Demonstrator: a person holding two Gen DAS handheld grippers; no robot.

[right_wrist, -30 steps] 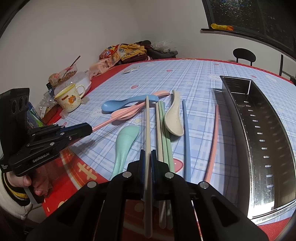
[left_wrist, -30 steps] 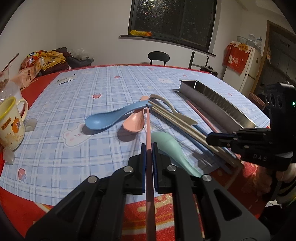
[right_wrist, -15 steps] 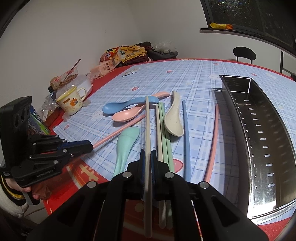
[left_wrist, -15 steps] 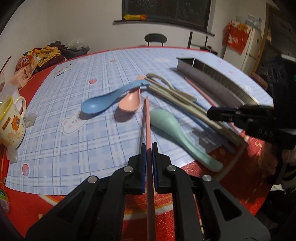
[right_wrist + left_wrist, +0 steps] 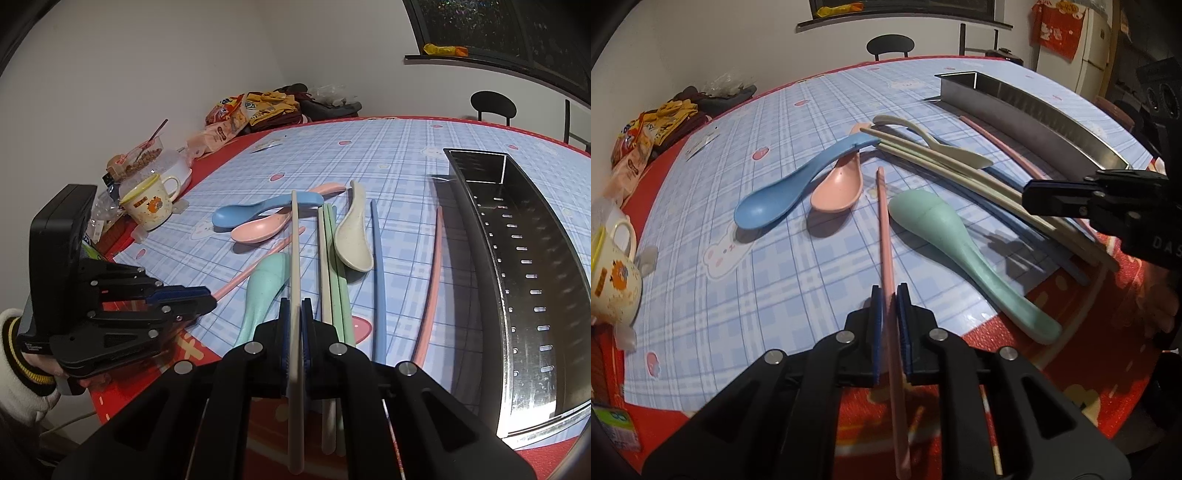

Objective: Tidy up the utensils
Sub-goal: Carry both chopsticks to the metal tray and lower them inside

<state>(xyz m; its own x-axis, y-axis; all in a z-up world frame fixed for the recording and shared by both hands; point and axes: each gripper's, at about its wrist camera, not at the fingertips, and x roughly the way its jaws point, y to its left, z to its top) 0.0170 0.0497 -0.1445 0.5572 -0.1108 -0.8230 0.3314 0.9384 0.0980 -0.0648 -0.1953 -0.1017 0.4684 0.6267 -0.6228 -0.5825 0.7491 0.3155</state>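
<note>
My left gripper is shut on a pink chopstick and holds it above the table's near edge, its tip pointing at the pink spoon. My right gripper is shut on a beige chopstick, held over the mint spoon and the loose chopsticks. A blue spoon, a beige spoon, green and beige chopsticks, a blue chopstick and a second pink chopstick lie on the checked cloth. The steel tray lies at the right.
A yellow-rimmed mug stands at the table's left edge, with snack bags and a food tub behind it. A black chair stands beyond the far edge. A fridge is at the far right.
My left gripper has lifted and pulled the pink chopstick back toward the near edge, away from the spoons. My right gripper has held almost still with the beige chopstick.
</note>
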